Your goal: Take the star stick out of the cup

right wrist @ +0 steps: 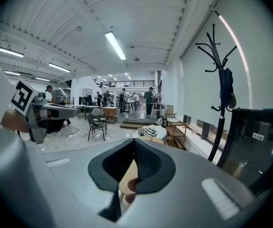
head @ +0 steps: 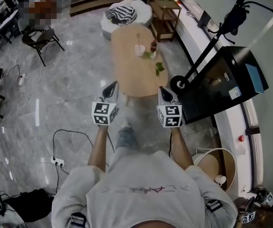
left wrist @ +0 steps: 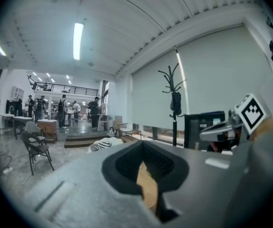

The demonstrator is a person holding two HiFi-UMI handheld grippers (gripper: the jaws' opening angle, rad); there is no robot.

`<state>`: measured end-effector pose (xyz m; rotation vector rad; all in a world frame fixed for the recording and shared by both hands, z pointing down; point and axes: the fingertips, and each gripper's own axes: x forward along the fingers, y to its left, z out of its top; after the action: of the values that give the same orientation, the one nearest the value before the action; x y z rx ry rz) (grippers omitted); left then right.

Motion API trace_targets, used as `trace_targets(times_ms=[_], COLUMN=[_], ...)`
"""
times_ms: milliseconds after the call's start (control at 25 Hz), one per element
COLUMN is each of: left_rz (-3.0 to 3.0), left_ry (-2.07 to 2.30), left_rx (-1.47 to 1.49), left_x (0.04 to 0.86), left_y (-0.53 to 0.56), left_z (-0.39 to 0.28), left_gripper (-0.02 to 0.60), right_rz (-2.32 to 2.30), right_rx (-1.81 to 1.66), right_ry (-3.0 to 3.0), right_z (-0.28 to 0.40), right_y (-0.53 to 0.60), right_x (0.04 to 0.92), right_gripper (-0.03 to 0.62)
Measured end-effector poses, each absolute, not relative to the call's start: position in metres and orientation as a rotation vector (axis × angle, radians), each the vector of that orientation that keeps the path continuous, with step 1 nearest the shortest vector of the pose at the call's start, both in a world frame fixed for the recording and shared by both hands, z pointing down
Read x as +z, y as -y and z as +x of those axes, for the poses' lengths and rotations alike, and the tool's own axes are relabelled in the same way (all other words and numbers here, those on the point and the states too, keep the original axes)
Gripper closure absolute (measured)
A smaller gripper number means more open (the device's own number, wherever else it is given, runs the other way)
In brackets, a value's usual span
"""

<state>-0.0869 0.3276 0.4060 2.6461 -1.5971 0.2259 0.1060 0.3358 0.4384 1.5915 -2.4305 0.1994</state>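
Star stick (head: 138, 37) not gripped. Left gripper (head: 114, 85) jaws closed, empty. Right gripper (head: 161, 89) jaws closed, empty. Both at near end of tabletop (head: 127, 68). Stick stood upright in cup (head: 140, 50) near far end, well apart from both. Risks: jaws arriving unopened could knock stick or tip cup; long reach could sweep green leaves (head: 159, 68) by right edge.

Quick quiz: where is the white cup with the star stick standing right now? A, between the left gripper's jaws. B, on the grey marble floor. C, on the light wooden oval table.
C: in the head view the white cup, with the star stick upright in it, stands near the far end of the light wooden oval table.
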Motion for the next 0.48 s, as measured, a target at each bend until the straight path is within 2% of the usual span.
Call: trace_targets(times_ms=[480], left_rz=[2.634], left_ry=[1.56], left_rx=[0.232], left_x=[0.419], left_y=[-0.238], left_z=[-0.101], left_gripper=[0.58], right_rz=[1.595], right_rx=[0.226], right_ry=[2.393], right_z=[0.092], right_y=[-0.251], right_x=[0.449], right_gripper=[0.591])
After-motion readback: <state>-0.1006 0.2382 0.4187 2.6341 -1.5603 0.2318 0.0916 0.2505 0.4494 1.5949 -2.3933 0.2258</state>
